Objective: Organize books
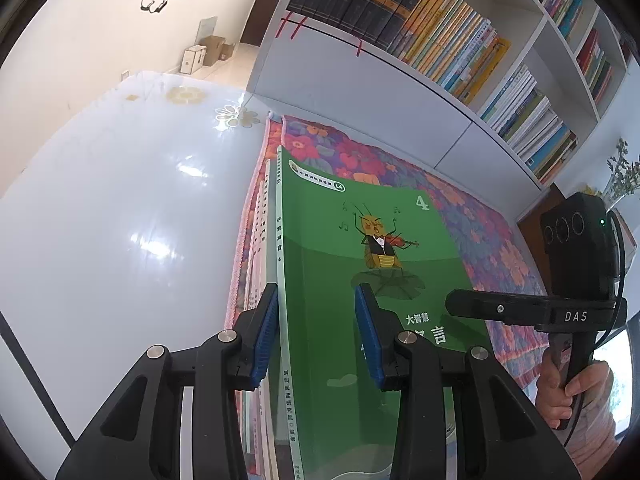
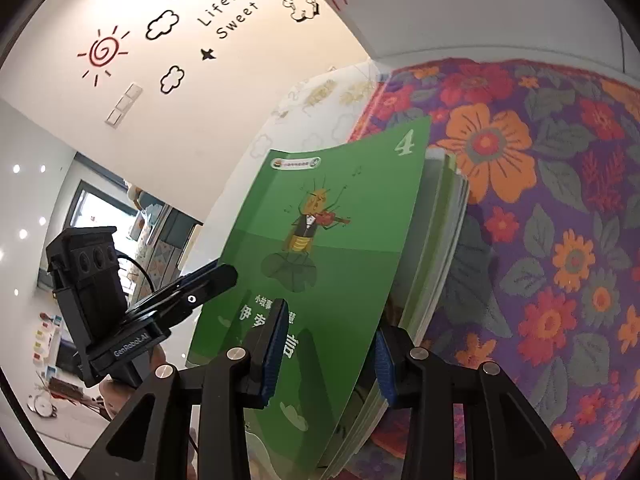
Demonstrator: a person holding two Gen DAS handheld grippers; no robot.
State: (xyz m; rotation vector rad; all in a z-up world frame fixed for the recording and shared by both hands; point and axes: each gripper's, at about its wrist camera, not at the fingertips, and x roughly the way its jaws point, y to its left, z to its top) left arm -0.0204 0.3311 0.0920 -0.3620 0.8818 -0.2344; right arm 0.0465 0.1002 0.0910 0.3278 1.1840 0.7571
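A glossy white tabletop (image 1: 120, 208) threw back bright patches of light. Beyond it rose a cream wall (image 2: 168, 112) with black cloud outlines, a red spiral sun decal (image 2: 103, 51) and the words "Life is Sweet". Cardboard boxes (image 1: 206, 53) sat on the floor at the wall's foot. A white shelving unit (image 1: 536, 32) climbed on one side, and a bright window (image 2: 94, 210) glowed far off.

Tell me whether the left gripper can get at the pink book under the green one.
Probably not yet: the left gripper straddles the spine of the green book, which lies on top of the pink book, leaving only its edge exposed.
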